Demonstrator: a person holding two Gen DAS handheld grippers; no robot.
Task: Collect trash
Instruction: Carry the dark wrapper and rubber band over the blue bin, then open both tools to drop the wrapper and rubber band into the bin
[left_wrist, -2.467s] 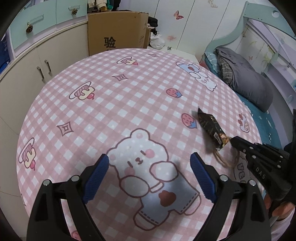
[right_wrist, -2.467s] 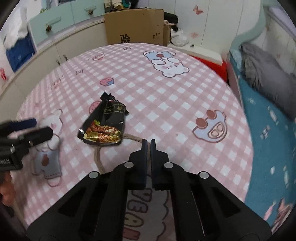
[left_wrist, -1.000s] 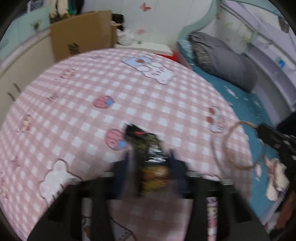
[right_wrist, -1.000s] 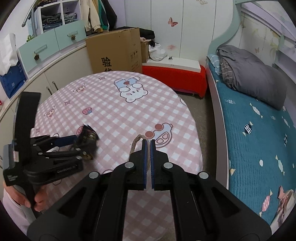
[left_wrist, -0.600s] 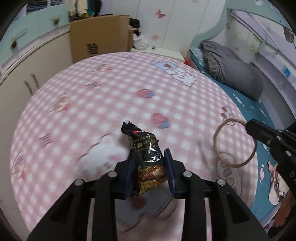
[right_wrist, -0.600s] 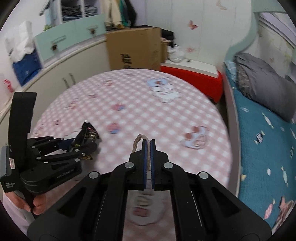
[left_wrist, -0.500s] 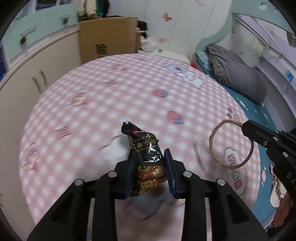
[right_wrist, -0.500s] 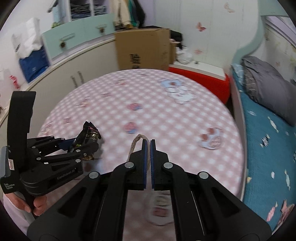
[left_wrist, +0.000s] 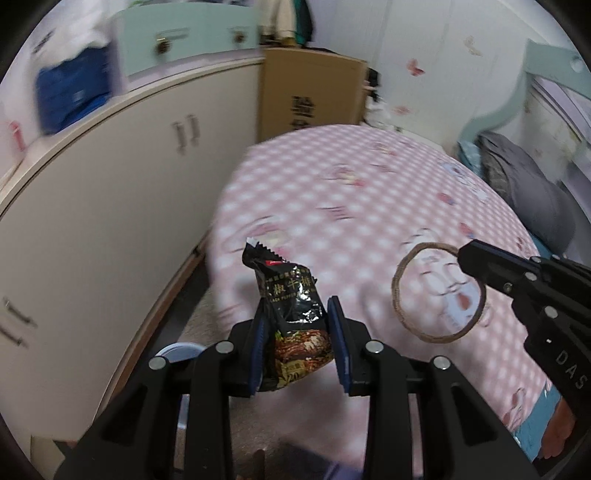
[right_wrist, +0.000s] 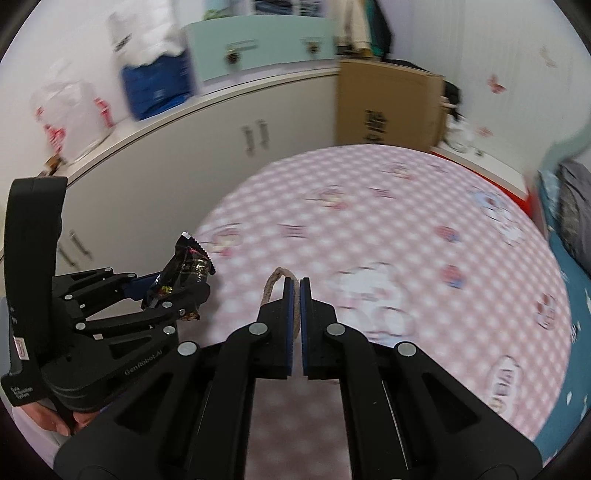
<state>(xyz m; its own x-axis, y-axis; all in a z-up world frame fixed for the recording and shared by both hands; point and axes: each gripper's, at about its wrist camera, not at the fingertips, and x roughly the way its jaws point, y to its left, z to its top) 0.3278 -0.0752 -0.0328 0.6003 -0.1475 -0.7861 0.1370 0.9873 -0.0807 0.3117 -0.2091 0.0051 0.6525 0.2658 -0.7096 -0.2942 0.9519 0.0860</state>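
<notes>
My left gripper (left_wrist: 297, 314) is shut on a black snack wrapper (left_wrist: 291, 306) and holds it upright in the air, over the left edge of the pink checked table (left_wrist: 369, 206). The wrapper also shows in the right wrist view (right_wrist: 181, 275), in the left gripper (right_wrist: 173, 295). My right gripper (right_wrist: 294, 284) is shut on a loop of brown twine (right_wrist: 273, 284) and holds it above the table. In the left wrist view the twine loop (left_wrist: 400, 302) hangs from the right gripper (left_wrist: 465, 258) at the right.
A white cabinet (left_wrist: 110, 206) runs along the left, close to the table edge. A cardboard box (left_wrist: 310, 96) stands behind the table. A bed with a grey pillow (left_wrist: 524, 192) lies at the right. A round white-rimmed thing (left_wrist: 177, 350) sits low on the floor under my left gripper.
Both grippers have swung to the left with their loads. The left gripper with the wrapper now hangs past the table's left edge, toward the cabinet.
</notes>
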